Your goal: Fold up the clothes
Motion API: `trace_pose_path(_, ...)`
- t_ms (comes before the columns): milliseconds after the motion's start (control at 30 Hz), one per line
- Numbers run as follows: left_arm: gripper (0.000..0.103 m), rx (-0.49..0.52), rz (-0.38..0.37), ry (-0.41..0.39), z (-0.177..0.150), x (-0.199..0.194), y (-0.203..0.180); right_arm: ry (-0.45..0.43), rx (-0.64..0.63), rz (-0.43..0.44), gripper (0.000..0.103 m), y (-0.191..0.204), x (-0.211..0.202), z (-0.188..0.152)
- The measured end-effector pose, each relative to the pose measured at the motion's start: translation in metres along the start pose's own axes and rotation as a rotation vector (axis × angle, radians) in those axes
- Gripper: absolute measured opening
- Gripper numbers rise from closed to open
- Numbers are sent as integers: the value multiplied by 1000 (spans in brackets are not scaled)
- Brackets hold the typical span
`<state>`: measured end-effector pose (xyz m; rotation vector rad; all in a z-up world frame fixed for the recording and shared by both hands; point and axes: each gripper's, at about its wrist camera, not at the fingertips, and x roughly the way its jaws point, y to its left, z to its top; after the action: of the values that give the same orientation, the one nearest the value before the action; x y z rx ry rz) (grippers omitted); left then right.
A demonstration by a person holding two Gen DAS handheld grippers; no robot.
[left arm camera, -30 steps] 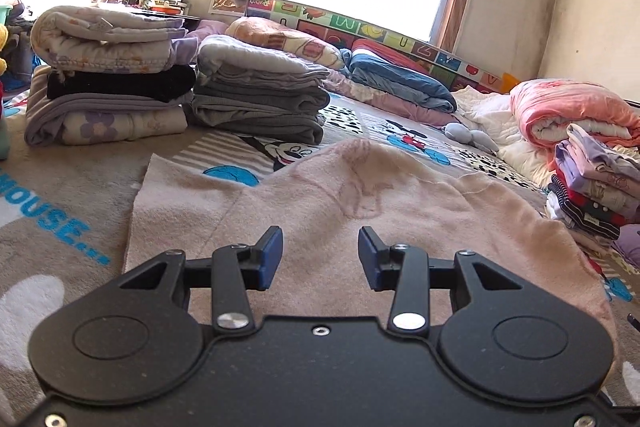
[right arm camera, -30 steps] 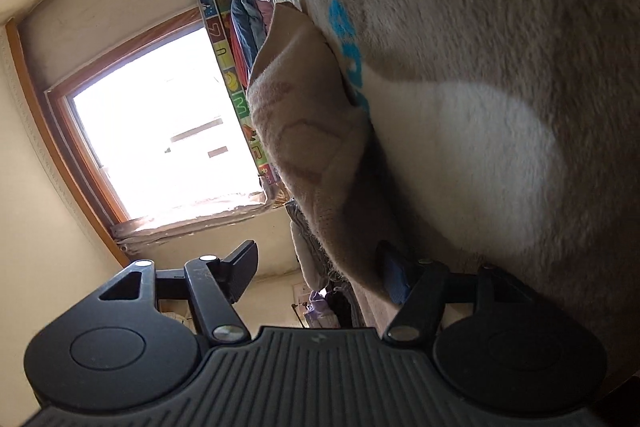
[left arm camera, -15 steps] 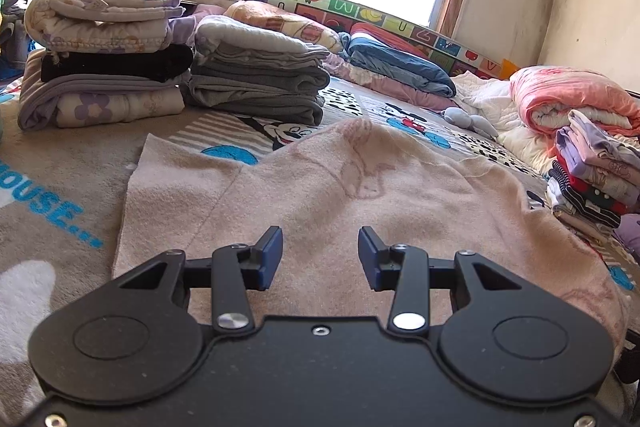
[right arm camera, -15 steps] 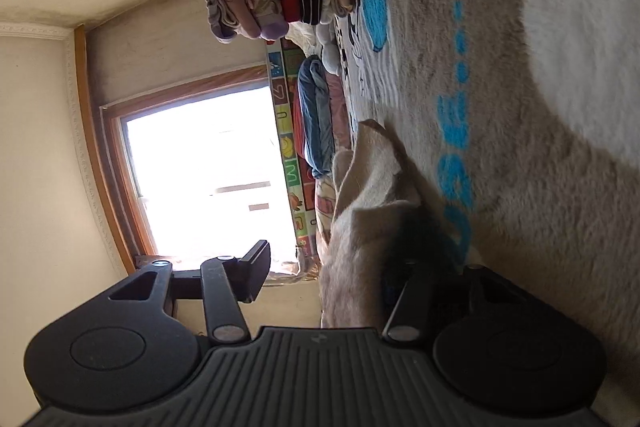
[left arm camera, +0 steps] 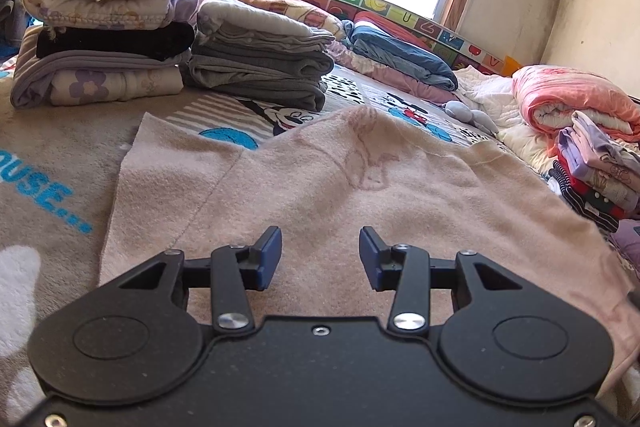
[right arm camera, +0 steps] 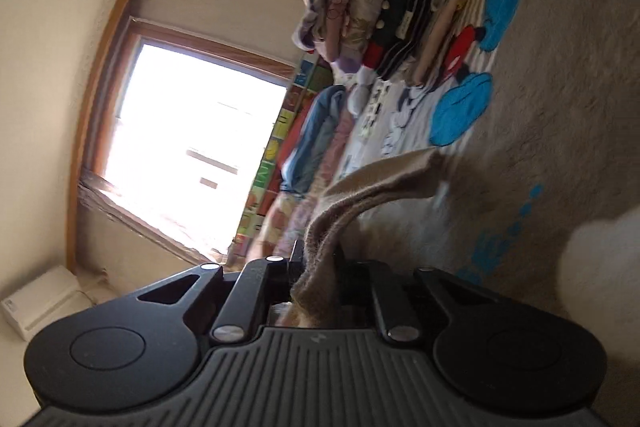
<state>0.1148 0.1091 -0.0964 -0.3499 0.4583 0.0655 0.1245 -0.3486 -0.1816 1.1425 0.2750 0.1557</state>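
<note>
The right gripper [right arm camera: 318, 267] fingers are closing, pinching a hem of the pink garment [left arm camera: 360, 195], which lies spread on the bed [left arm camera: 48, 131]. The left gripper [left arm camera: 320, 255] fingers stand spread, empty, above it. Soft, light, floppy fleece: best held at edges.

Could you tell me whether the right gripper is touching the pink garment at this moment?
Touching. The right wrist view shows the right gripper with its fingers closing on a bunched edge of the pink garment, which rises from between them.
</note>
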Motion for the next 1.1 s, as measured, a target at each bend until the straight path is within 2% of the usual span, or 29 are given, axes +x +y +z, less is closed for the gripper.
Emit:
trace_pose_path(67,41,-2,-4,7,0,1,-1,40,-40,-135,14,-20,5,-4)
trace_pose_path(133,42,6,-17,11,0,0,-3,45,-26,-163,15,-36,2,-11)
trace_pose_path(200,44,11,-30,12,0,-1,-5,17,18,-105,30,-38,1,-7)
trace_pose_path(233,44,15,-35,12,0,-1,-7,11,38,-77,49,-39,3,-3)
trace_pose_path(267,44,20,-38,13,-1,0,-8,10,54,-47,58,-40,8,1)
trace_pose_path(433,44,34,-37,24,-5,0,-11,103,59,18,57,-44,46,27)
trace_pose_path(500,44,36,-33,25,-5,-1,-10,123,49,40,38,-43,57,36)
trace_pose_path(533,44,34,-30,25,-5,0,-9,114,18,29,12,-38,60,41)
trace_pose_path(600,44,29,-24,26,-5,0,-6,21,-121,-19,9,-12,47,45)
trace_pose_path(633,44,25,-22,27,-5,1,-5,-18,-194,-6,8,4,37,43)
trace_pose_path(667,44,22,-21,30,-5,2,-5,-30,-263,-18,8,13,32,41)
trace_pose_path(700,44,21,-21,32,-5,3,-5,-3,-326,-66,8,14,35,39)
trace_pose_path(733,44,24,-23,36,-6,4,-5,25,-389,-114,8,16,38,36)
trace_pose_path(767,44,28,-25,39,-6,5,-6,57,-388,-159,9,8,40,35)
trace_pose_path(800,44,32,-27,41,-7,5,-7,82,-291,-186,12,-13,41,40)
trace_pose_path(900,45,33,-39,41,-6,4,-9,79,-84,-122,20,-50,37,53)
trace_pose_path(933,46,32,-41,41,-6,4,-9,83,-40,-95,32,-57,38,58)
trace_pose_path(967,46,31,-41,41,-6,4,-9,104,-36,-81,41,-57,43,63)
trace_pose_path(1033,46,34,-39,46,-7,6,-10,168,-66,-79,51,-50,63,73)
trace_pose_path(1100,46,39,-38,51,-8,7,-12,235,-100,-96,55,-42,81,83)
